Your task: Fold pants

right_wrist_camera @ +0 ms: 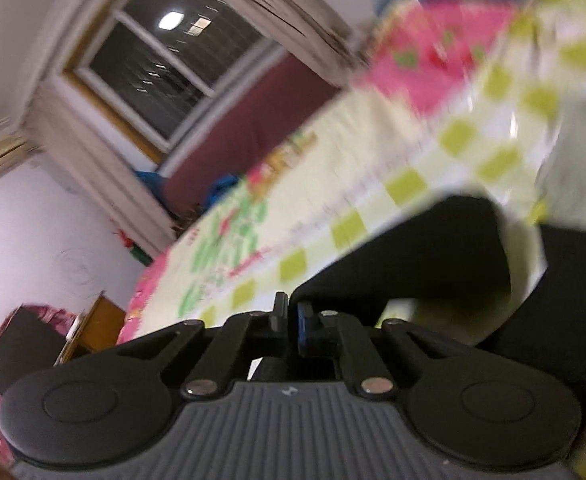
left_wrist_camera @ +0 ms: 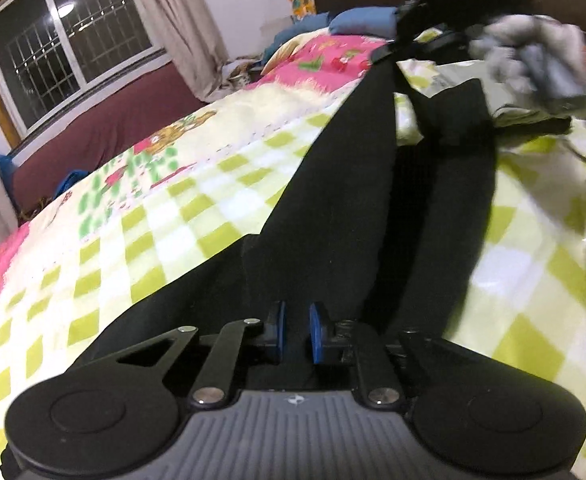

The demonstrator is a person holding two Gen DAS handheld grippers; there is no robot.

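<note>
Black pants (left_wrist_camera: 353, 180) lie stretched along a bed, running from the bottom of the left wrist view up to the far right. My left gripper (left_wrist_camera: 296, 332) is shut on the near end, with dark fabric between its blue pads. At the far end my right gripper (left_wrist_camera: 389, 50), held by a grey-gloved hand (left_wrist_camera: 533, 64), pinches the cloth. In the blurred right wrist view, the right gripper (right_wrist_camera: 291, 320) is shut on an edge of the pants (right_wrist_camera: 433, 248), which drape off to the right in a lifted fold.
The bed is covered by a green-and-white checked blanket (left_wrist_camera: 153, 220) with pink cartoon borders. A blue pillow (left_wrist_camera: 365, 20) lies at the head. Beyond the far side are a maroon panel (left_wrist_camera: 105, 132), a barred window (left_wrist_camera: 73, 40) and curtains. A wooden piece of furniture (right_wrist_camera: 97, 324) stands past the foot.
</note>
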